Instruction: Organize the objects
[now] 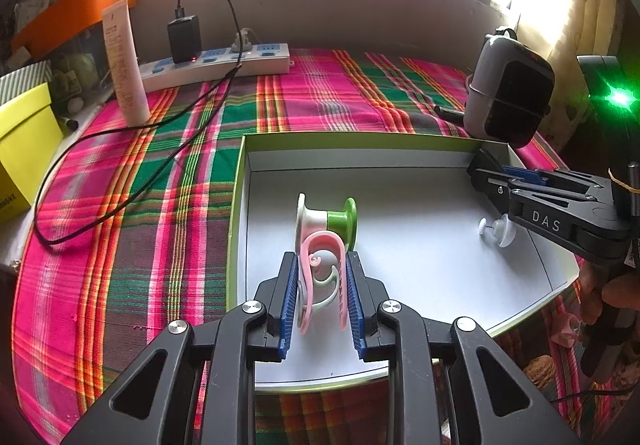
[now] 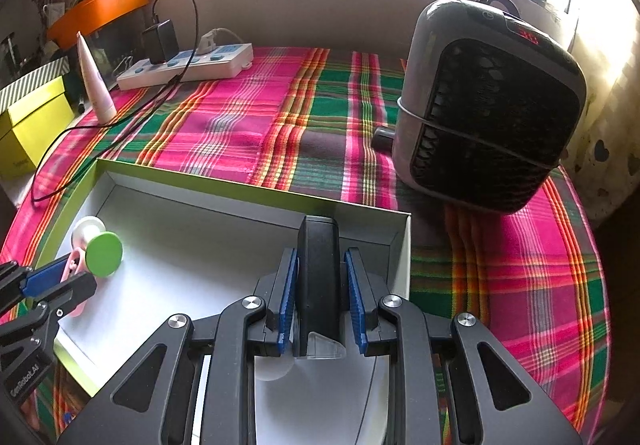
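- The left gripper (image 1: 322,299) stands closed on a pink-and-white curled plastic clip (image 1: 323,277), its blue ribbed pads pressed against the clip's two sides, above the white floor of a shallow green-rimmed cardboard tray (image 1: 362,139).
- The clip's long axis runs forward along the fingers, its rounded end pointing at a white-and-green plastic spool (image 1: 327,223) that lies on its side directly ahead, so close that the wrist view cannot settle whether the two touch.
- The right gripper (image 2: 321,295) is clamped on a slim black rectangular block with a clear plastic end (image 2: 319,285), held lengthwise between the pads near the tray's far right corner, just inside the wall.
- Seen from the left wrist, a small white plastic peg-like piece (image 1: 498,231) lies on the tray floor just below the right gripper.
- Judged from the layout, the left gripper's release turns on one relation: the spool sits straight in front, so the clip would need setting down short of it or to one side.
- Beyond the tray, on the pink-and-green plaid cloth (image 1: 280,105) covering the worktop, stand a grey-and-black box-shaped fan (image 2: 486,105), a white power strip with blue sockets (image 1: 218,63) and a cream upright cosmetic tube (image 1: 124,63).
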`<move>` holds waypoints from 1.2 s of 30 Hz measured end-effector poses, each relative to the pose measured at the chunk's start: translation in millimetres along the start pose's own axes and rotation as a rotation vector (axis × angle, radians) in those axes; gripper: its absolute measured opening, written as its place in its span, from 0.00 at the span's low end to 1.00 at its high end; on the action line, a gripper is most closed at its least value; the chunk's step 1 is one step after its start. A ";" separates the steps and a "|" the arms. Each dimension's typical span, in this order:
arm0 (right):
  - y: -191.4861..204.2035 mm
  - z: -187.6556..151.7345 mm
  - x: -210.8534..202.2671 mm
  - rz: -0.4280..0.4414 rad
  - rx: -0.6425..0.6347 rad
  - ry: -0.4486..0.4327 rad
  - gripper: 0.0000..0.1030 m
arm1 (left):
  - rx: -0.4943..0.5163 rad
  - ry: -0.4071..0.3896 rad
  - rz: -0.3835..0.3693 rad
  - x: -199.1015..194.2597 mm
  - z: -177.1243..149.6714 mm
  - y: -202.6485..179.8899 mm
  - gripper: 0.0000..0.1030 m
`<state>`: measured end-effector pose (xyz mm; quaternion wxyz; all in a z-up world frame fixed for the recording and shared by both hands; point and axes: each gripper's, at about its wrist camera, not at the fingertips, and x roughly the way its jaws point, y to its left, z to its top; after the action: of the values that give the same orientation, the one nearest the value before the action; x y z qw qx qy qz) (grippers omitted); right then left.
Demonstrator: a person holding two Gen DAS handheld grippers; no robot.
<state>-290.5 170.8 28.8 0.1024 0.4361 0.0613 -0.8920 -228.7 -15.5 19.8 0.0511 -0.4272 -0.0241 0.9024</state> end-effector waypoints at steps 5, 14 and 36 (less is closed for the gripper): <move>-0.2 -0.5 -1.4 0.000 0.003 -0.002 0.24 | 0.001 0.000 -0.002 0.2 0.0 -0.2 0.22; -0.9 -1.4 -2.4 0.002 0.013 -0.006 0.24 | -0.001 0.000 -0.010 0.5 -0.4 -0.6 0.25; 2.3 -8.4 -14.8 0.007 0.035 -0.028 0.35 | -0.003 -0.009 -0.013 -10.1 -4.5 -2.5 0.36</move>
<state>-274.7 172.2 35.3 0.0985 0.4256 0.0426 -0.8985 -218.7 -14.2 24.9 0.0564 -0.4228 -0.0283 0.9040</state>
